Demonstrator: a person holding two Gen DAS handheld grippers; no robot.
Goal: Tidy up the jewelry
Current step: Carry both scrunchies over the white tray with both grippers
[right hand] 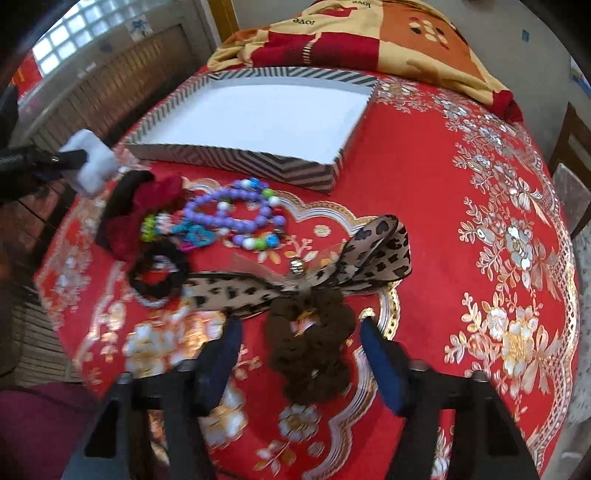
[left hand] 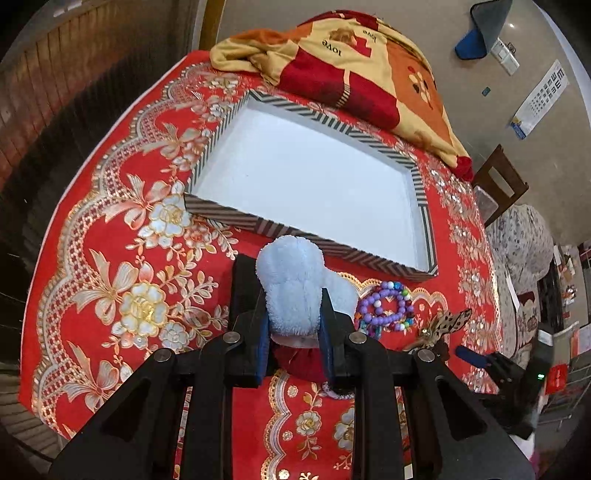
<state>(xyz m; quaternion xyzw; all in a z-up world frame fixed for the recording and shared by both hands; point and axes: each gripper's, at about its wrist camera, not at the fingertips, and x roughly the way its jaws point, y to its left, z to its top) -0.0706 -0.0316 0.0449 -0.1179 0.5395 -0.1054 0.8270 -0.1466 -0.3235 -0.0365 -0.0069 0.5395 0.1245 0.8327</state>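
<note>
The left gripper (left hand: pixel 293 325) has its jaws pinched on a fluffy pale blue scrunchie (left hand: pixel 291 284), held above the red floral cloth (left hand: pixel 129 258) that covers the desk. Just past it lies the striped tray (left hand: pixel 424 236), its white floor bare, set toward the far edge of the desk. To the right of the blue scrunchie a purple bead bracelet (left hand: pixel 384 306) lies on the cloth, close to the tray's near wall.

The right gripper (right hand: pixel 301 354) has its jaws spread wide on either side of a dark brown scrunchie (right hand: pixel 314 362), near the desk's near edge; whether the pads touch it cannot be told. Just beyond it lies a leopard-print bow (right hand: pixel 373 254), touching the brown scrunchie. Farther left sit a black hair tie (right hand: pixel 159 273), a dark red scrunchie (right hand: pixel 147 199) and colourful bead pieces (right hand: pixel 192 232). A patterned blanket (right hand: pixel 388 33) is heaped at the far edge, behind the tray.
</note>
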